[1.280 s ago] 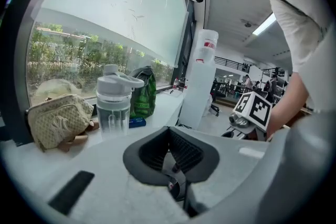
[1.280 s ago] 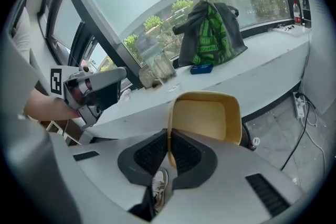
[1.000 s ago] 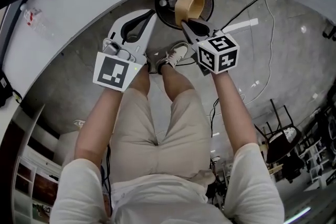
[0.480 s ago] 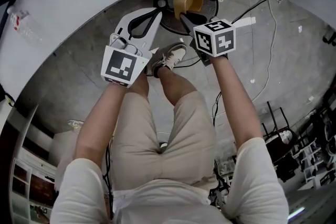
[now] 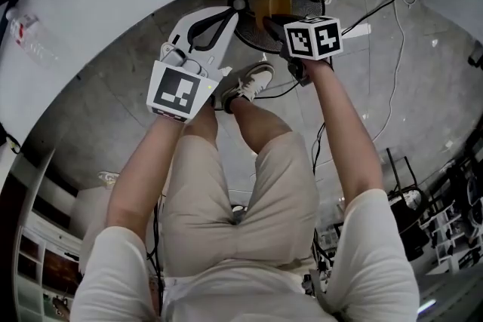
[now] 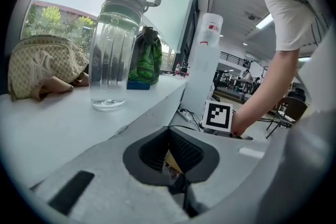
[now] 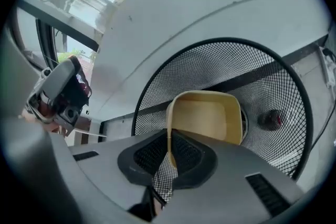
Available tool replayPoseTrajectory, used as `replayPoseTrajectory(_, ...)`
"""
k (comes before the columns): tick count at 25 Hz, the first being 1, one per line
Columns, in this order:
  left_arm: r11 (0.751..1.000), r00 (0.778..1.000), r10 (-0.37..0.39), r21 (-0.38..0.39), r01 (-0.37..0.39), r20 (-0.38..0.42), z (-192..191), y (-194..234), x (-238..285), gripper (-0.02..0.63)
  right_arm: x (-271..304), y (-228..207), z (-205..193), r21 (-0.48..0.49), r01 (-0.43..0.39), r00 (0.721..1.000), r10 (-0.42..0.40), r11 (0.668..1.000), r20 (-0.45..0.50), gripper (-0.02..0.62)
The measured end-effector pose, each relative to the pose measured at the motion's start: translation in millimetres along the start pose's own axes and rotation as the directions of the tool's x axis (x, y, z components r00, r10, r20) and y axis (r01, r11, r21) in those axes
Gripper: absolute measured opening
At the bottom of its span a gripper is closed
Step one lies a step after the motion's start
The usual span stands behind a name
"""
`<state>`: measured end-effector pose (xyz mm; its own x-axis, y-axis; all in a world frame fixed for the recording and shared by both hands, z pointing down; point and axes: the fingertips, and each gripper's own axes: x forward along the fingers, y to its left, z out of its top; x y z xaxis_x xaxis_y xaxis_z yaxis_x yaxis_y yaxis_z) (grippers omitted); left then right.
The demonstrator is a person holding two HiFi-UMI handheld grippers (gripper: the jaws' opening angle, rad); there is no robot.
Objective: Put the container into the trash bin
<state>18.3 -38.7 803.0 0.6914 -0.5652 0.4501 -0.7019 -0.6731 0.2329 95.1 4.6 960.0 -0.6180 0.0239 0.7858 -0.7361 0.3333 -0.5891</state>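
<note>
Now my right gripper [image 7: 167, 157] holds the tan container [image 7: 207, 115] over the mouth of the black mesh trash bin [image 7: 210, 68].
Across the top of my head view curves the white table [image 5: 98, 19], with the bin on the floor just below its edge. The container sits tilted inside the rim's circle, its near wall pinched between my right jaws. My left gripper [image 6: 169, 132] hovers beside the bin, jaws clenched together on nothing.

Tan open container [image 7: 210, 115], tilted, in the black mesh trash bin's [image 7: 215, 68] mouth.
</note>
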Motion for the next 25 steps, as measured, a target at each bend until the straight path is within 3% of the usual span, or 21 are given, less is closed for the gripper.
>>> replayPoseTrajectory(4, 1.0, 1.0, 0.003, -0.005, -0.003, -0.004, -5, 2, -4, 0.015, 9, -13, 2, 0.045, 0.019, 1.0, -0.019, 0.999, -0.005, 0.025)
replayPoseTrajectory(12, 0.999, 1.0, 0.014, -0.039, -0.014, -0.006, -15, 0, -8, 0.016, 31, -31, 6, 0.036, 0.063, 0.997, -0.062, 0.997, -0.045, 0.03)
replayPoseTrajectory(14, 0.999, 1.0, 0.019, -0.05, -0.019, -0.005, -14, -2, -7, 0.017, 33, -30, 7, 0.02, 0.072, 0.997, -0.071, 0.997, -0.031, 0.16)
replayPoseTrajectory(16, 0.998, 1.0, 0.024, -0.054, -0.023, 0.003, -6, -3, -6, 0.016, 28, -30, 12, 0.017, 0.096, 0.995, -0.096, 0.995, -0.02, 0.217)
replayPoseTrajectory(25, 1.0, 1.0, 0.019, -0.023, -0.019, -0.005, 49, -14, -42, 0.017, -30, 2, 19, -0.015, 0.137, 0.991, -0.137, 0.99, -0.008, 0.225)
